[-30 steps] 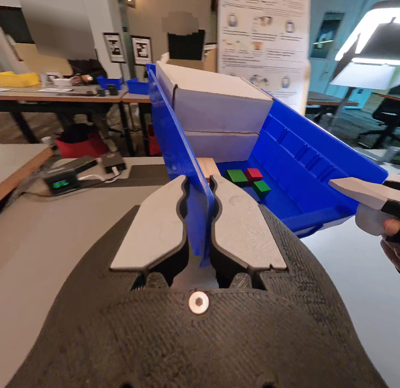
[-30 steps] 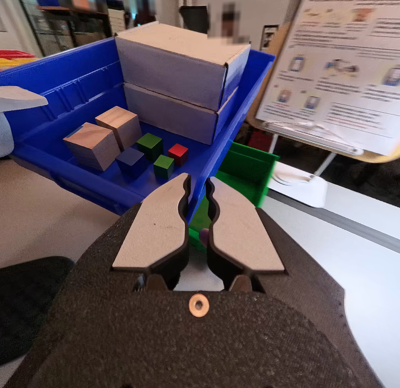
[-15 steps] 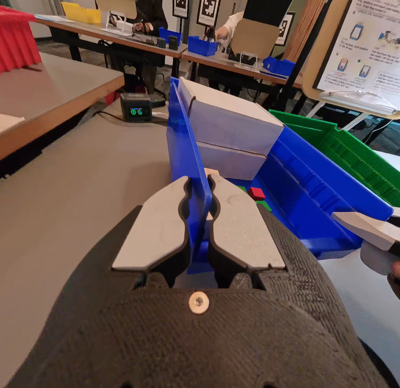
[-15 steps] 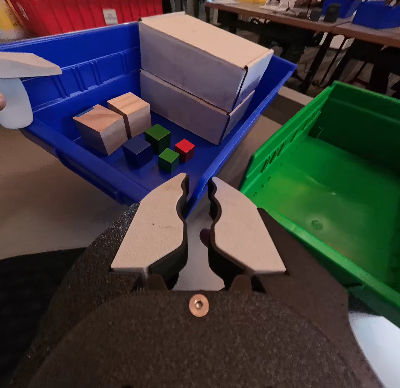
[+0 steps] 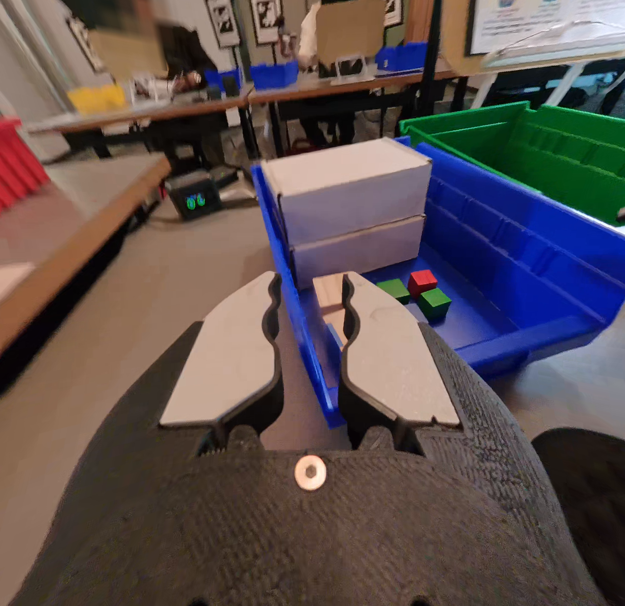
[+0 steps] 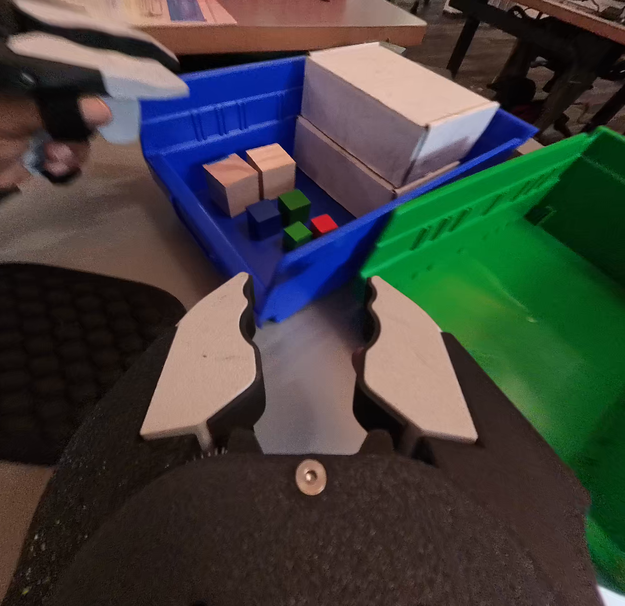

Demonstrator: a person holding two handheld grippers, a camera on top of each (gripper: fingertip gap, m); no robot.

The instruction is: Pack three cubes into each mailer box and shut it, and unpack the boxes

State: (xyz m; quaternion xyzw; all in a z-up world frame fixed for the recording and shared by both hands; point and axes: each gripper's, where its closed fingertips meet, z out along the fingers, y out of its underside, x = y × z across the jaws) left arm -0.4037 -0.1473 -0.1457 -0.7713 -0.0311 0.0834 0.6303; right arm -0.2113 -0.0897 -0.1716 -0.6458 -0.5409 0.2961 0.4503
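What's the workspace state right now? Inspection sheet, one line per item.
Surface: grey table, black mat at its near edge.
Job's things: two shut mailer boxes stacked in the blue bin; two wooden cubes, navy, red and two green cubes beside them.
Clutter: empty green bin to the right.
Grippers: left gripper open, straddling the bin wall; right gripper open at the bin corner.
Cables: one at the small lit device.
Surroundings: other tables, seated people, red crate.

You can read no writing here: the posters point(image 5: 548, 14) at the top right are blurred, the framed black-and-white prints point(image 5: 243, 14) carry only patterns, and the small black device point(image 5: 195, 199) shows green marks too small to read.
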